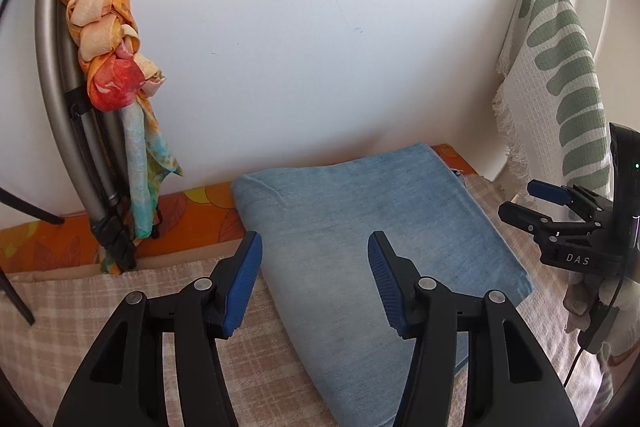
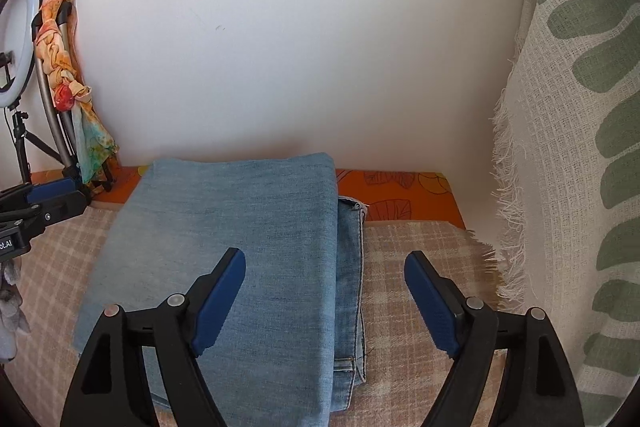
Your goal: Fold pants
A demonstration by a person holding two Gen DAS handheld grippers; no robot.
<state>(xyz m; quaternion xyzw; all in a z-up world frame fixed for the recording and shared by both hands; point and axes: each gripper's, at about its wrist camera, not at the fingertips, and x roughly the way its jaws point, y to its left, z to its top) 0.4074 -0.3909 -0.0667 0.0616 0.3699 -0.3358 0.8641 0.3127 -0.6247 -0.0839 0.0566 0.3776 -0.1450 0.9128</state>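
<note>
Lying folded into a compact rectangular stack, the pants [image 2: 224, 247], light blue denim, rest on a beige checked cloth [image 2: 420, 267] that covers the surface beneath, toward its far edge and close to the white wall [image 2: 300, 47]. What that surface is cannot be told; an orange leaf-print layer [image 2: 400, 195] shows under the cloth along the far edge. Condition of fold: top layer smooth and flat, with lower layers, a stitched seam and hem showing along the right side of the stack, slightly offset from the top layer. Judged status: folding looks essentially complete; at most a squaring of the offset right edge would remain. Left claw [image 1: 314, 275]: fingers spread apart, empty, hovering over the near part of the stack, no contact visible. Right claw [image 2: 324, 303]: fingers spread apart, empty, poised above the stack's right edge and the bare cloth beside it. Writing: "DAS" in white letters on the right claw body as seen from the left wrist view; a partial "ot.AI" on the left claw body in the right wrist view. No label legible on the denim. Other items: patterned scarf [image 1: 108, 39] knotted on a metal stand [image 1: 52, 87] at the far left corner; ring light [image 2: 18, 39]; green-leaf woven throw [image 2: 580, 147] hanging at the right edge.
</note>
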